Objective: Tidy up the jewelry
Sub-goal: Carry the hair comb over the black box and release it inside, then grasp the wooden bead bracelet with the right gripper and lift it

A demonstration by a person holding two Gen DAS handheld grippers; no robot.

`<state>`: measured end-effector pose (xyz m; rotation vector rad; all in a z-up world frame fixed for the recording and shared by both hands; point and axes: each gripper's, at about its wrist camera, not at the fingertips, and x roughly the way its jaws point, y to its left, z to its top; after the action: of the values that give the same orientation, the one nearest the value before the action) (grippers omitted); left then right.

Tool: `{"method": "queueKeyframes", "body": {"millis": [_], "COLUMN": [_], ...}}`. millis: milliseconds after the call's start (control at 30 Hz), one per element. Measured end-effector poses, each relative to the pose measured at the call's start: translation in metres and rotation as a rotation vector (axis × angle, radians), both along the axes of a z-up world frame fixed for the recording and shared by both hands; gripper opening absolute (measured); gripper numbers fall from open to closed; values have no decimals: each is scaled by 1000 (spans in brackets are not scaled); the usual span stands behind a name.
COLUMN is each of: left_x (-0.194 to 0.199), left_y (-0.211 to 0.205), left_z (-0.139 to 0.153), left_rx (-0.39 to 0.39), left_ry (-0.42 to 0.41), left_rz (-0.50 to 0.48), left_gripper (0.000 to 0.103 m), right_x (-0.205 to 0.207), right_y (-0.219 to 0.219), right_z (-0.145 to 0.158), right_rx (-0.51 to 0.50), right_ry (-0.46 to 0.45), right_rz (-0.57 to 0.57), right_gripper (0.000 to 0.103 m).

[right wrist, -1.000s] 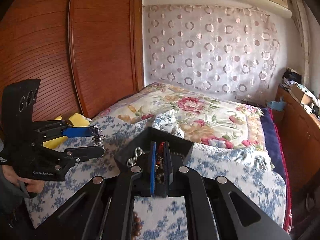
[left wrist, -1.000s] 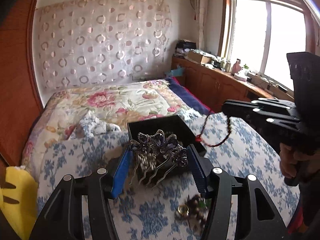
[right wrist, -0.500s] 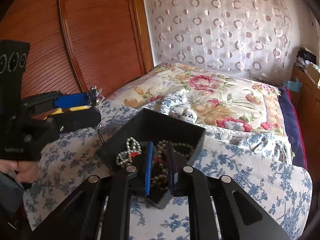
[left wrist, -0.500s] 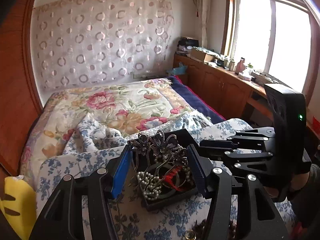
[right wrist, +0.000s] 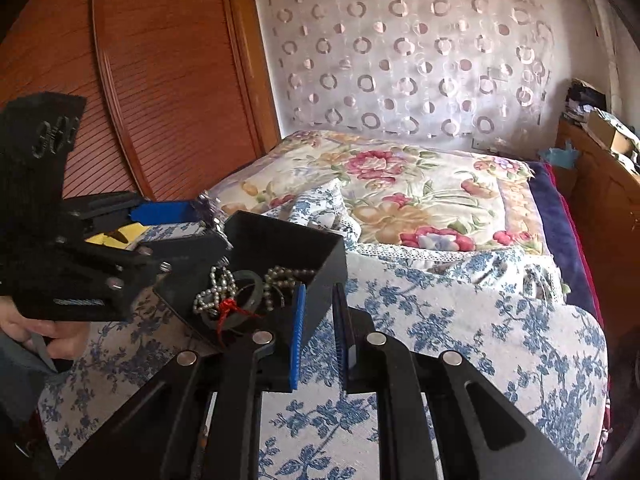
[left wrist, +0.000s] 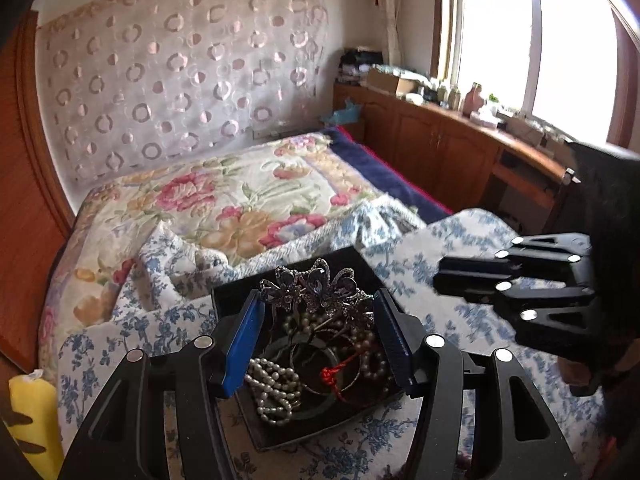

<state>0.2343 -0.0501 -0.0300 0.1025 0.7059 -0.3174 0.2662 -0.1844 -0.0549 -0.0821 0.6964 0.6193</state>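
Note:
A black box (left wrist: 304, 436) (right wrist: 280, 236) lies on the blue-flowered cloth. It holds pearl strands (left wrist: 272, 384) (right wrist: 216, 288), a dark bangle (right wrist: 250, 292) and a red knotted cord (left wrist: 334, 372) (right wrist: 228, 306). My left gripper (left wrist: 320, 308) (right wrist: 208, 228) is shut on a purple butterfly hair comb (left wrist: 316, 284) (right wrist: 208, 208), held over the box. My right gripper (right wrist: 319, 312) (left wrist: 438, 276) hovers by the box's right corner, its blue pads a narrow gap apart with nothing between them.
The blue-flowered cloth (right wrist: 460, 320) covers the near end of a bed with a flowered quilt (left wrist: 240, 200). A yellow object (left wrist: 28, 412) lies at the left. A wooden wardrobe (right wrist: 160, 80) stands left, and a cluttered cabinet (left wrist: 440, 148) runs under the window.
My left gripper has carried the comb forward over the box. The red cord that hung from my right gripper now lies in the box, and that gripper has drawn away to the right.

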Motion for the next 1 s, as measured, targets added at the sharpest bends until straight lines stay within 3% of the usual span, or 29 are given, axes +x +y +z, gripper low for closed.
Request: {"method": "queueKeyframes", "body": {"millis": [67,167,533,1000], "left_x": [2,-1,-49,-105], "left_y": [-2,-3,14,44], "left_z": [-4,-3,8,-32], "left_rx": [-1,-3,-32,-37], "left_ry": [16,4,-27,34], "left_rz": [-5,-2,7,57], "left_gripper": [55,69,70,70], "right_x": [-1,-6,-49,-101], "right_y": [-3,-4,3,32], "right_z": [-1,1,-2,-49], "right_rx": [-1,-2,-22,-121], "right_ry": [-1,-7,-11,91], "right_rz": [-3,-6,33,114], "right_gripper": [15,15,15,15]}}
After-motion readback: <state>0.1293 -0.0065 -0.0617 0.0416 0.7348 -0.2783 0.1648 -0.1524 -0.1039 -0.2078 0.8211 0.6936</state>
